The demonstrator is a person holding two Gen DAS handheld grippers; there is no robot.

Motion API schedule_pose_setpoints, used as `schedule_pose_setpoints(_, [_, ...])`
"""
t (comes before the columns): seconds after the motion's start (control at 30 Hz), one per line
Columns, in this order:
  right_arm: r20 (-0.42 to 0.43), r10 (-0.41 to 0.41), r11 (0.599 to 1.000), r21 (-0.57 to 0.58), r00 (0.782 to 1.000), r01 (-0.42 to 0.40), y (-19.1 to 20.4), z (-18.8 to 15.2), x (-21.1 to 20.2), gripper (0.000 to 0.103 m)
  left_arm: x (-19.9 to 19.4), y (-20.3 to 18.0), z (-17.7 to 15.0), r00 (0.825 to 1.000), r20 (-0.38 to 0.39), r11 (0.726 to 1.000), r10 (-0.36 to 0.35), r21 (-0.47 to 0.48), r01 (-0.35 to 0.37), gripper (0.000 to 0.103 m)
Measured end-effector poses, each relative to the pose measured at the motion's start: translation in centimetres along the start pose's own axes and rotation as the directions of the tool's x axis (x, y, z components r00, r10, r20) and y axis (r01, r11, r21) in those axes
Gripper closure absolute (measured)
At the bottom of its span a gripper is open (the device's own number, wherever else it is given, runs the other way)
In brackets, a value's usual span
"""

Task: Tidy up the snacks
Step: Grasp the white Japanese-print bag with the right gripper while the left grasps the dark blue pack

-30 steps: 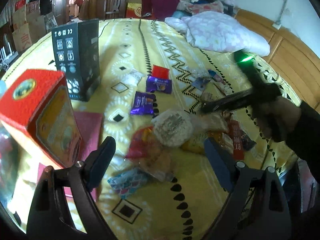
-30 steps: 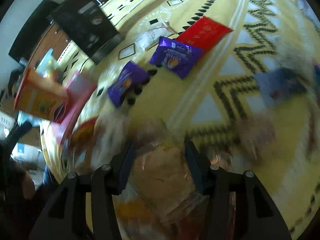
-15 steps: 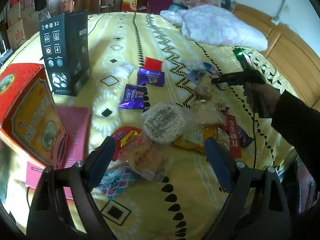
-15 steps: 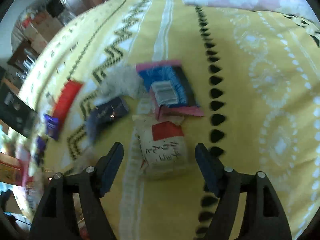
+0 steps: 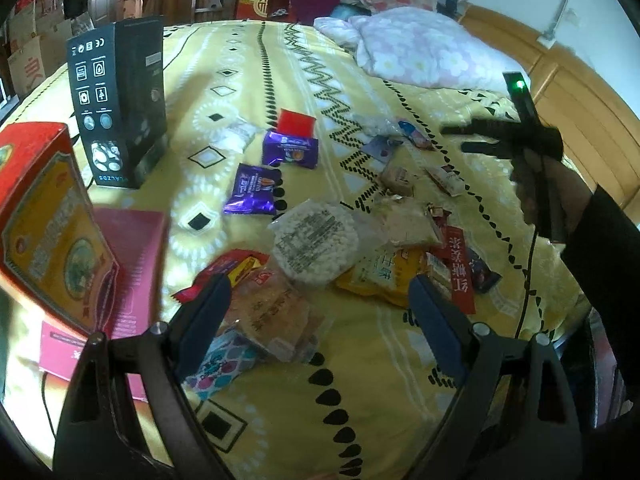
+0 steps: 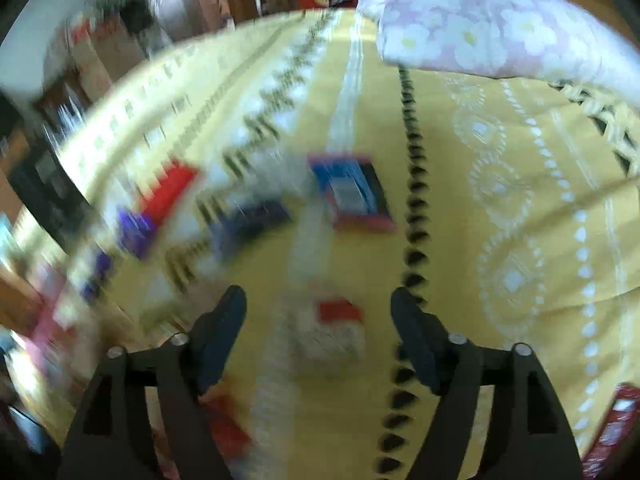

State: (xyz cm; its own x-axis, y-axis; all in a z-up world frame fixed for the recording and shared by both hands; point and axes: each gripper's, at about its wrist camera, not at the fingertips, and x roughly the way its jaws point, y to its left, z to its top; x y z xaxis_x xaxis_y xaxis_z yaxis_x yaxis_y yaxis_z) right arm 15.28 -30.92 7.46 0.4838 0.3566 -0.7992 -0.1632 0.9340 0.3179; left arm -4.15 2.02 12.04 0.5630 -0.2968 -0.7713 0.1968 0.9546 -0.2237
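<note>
Several snack packets lie scattered on a yellow patterned bedspread. In the left wrist view a round rice cracker pack sits mid-pile, with two purple packets behind it and a red packet further back. My left gripper is open and empty, hovering over a clear cookie pack. My right gripper shows at the right, held above the far snacks. In the blurred right wrist view my right gripper is open over a small white and red packet; a blue and pink packet lies beyond.
A red and orange box stands at the left over a pink box. A tall black box stands behind them. A pink floral quilt lies at the back of the bed. A wooden headboard is at the right.
My right gripper opened, left the central pile and swung to the far right snacks, now drawing back over the white and red packet. My left gripper rose slightly.
</note>
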Motion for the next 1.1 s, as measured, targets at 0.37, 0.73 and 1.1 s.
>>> schedule_pose_setpoints(0.37, [-0.092, -0.002, 0.964, 0.263, 0.996, 0.027, 5.2, 1.9, 12.4, 0.033, 0.1, 1.8, 0.2, 1.0, 0.002, 0.999, 0.004, -0.042, -0.004, 0.012])
schedule_pose_setpoints(0.73, [-0.004, 0.097, 0.994, -0.042, 0.995, -0.097, 5.9, 1.4, 3.7, 0.084, 0.2, 0.7, 0.3, 1.0, 0.001, 0.999, -0.021, -0.04, 0.021, 0.012])
schedule_pose_setpoints(1.1, [-0.148, -0.043, 0.999, -0.031, 0.988, 0.039, -1.3, -2.6, 3.0, 0.033, 1.6, -2.6, 2.3, 0.999, -0.022, 0.999, -0.047, -0.024, 0.047, 0.012])
